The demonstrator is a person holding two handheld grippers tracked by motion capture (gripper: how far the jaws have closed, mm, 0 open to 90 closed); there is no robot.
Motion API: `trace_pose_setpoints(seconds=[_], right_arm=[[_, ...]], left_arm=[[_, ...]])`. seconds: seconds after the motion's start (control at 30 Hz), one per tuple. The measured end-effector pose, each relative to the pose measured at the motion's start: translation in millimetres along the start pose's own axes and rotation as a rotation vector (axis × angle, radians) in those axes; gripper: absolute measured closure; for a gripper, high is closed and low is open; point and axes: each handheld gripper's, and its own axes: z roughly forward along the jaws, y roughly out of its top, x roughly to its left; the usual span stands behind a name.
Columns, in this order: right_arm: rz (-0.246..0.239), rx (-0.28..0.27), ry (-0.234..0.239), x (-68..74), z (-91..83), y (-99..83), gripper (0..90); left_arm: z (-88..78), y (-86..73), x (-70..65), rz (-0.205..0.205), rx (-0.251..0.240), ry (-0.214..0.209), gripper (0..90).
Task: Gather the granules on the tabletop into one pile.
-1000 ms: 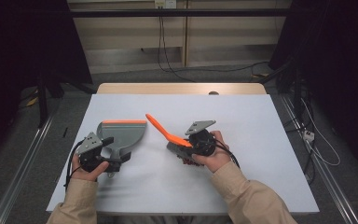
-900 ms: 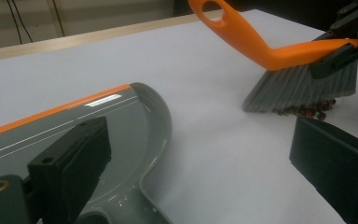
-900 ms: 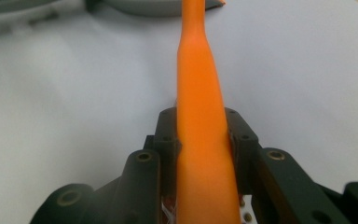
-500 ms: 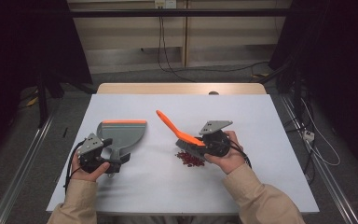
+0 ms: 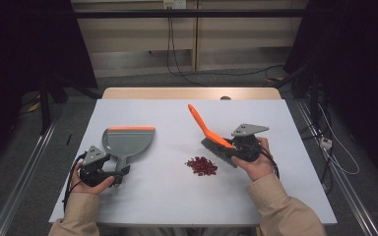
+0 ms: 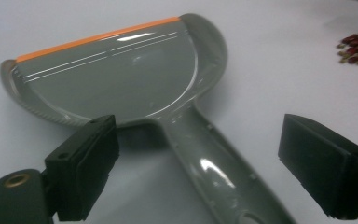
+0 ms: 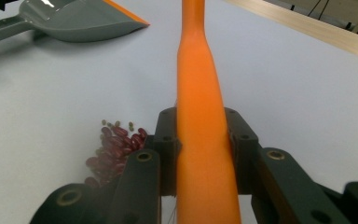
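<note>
Right gripper [image 5: 237,150] clamped on orange brush [image 5: 211,137] handle, brush lifted and tilted, handle pointing toward far edge, bristles low just right of beans [image 5: 202,165]. Beans: small red pile on table [image 5: 177,206], mid-table, slightly toward near edge. Dustpan [image 5: 126,142] flat on table left of beans, orange lip facing far edge, handle toward near-left. Left gripper [image 5: 109,173] at dustpan handle [image 6: 214,163], jaws apart on either side, just been closing, pads not yet touching it.
</note>
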Motion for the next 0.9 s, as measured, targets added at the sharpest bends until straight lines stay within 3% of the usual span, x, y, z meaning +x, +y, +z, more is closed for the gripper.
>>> trace_pose_setpoints(seconds=[0.1, 0.37, 0.63, 0.9], right_arm=[[0.009, -0.009, -0.015, -4.6, -0.6, -3.9, 71.4], [0.02, -0.014, -0.045, -11.9, -2.7, -11.6, 71.3], [0.042, -0.025, -0.063, -14.8, -7.2, -19.9, 71.4], [0.055, -0.041, -0.073, -17.8, -10.4, -21.7, 71.3]], left_arm=[[1.4, -2.2, 1.9, -0.007, 0.026, 0.022, 15.2], [2.6, -3.0, 7.7, -0.046, 0.05, 0.027, 18.1], [4.5, 0.8, 14.5, -0.072, 0.059, 0.014, 34.0], [6.9, 3.4, 17.3, -0.068, 0.086, 0.003, 47.8]])
